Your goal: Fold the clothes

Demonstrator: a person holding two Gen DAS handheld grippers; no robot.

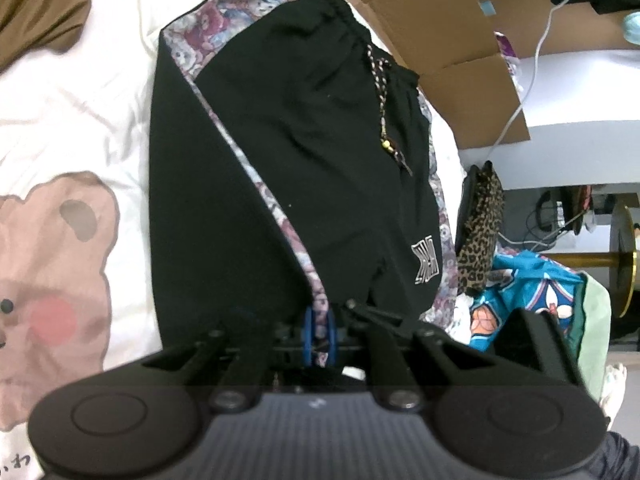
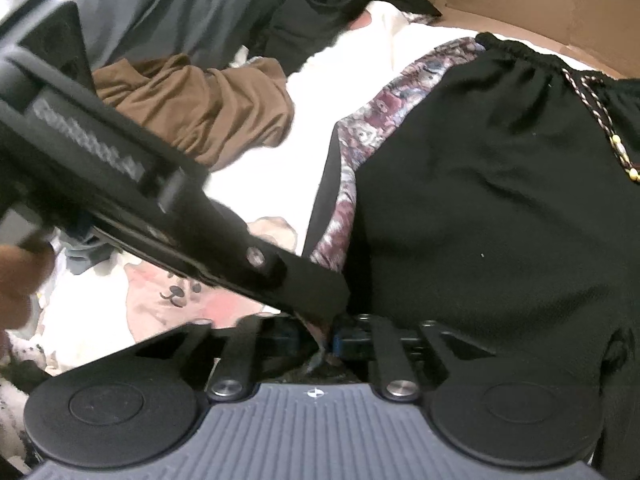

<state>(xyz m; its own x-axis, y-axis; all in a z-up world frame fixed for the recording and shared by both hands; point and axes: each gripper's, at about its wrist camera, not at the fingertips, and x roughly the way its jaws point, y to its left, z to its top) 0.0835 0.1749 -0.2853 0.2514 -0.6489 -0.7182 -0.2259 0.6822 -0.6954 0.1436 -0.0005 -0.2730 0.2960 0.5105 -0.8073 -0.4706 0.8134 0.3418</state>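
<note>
Black trousers (image 1: 280, 152) with a flowered side stripe (image 1: 280, 224) and a braided drawstring (image 1: 380, 92) lie flat on a white bear-print sheet (image 1: 80, 128). My left gripper (image 1: 319, 336) is shut on the near hem, its blue pads (image 1: 307, 332) pinching the flowered stripe. In the right wrist view the same trousers (image 2: 480, 200) fill the right half. My right gripper (image 2: 326, 340) is shut on the hem as well, with crumpled flowered cloth between its jaws. The left gripper's body (image 2: 160, 200) crosses that view from the upper left and ends right beside the right gripper.
A brown garment (image 2: 200, 108) and dark grey clothes (image 2: 180, 8) lie bunched at the sheet's far side. Cardboard (image 1: 440, 40) borders the bed beyond the waistband. A leopard-print pouch (image 1: 480, 232) and blue patterned cloth (image 1: 520, 288) sit off the right edge. A hand (image 2: 16, 280) shows at the left.
</note>
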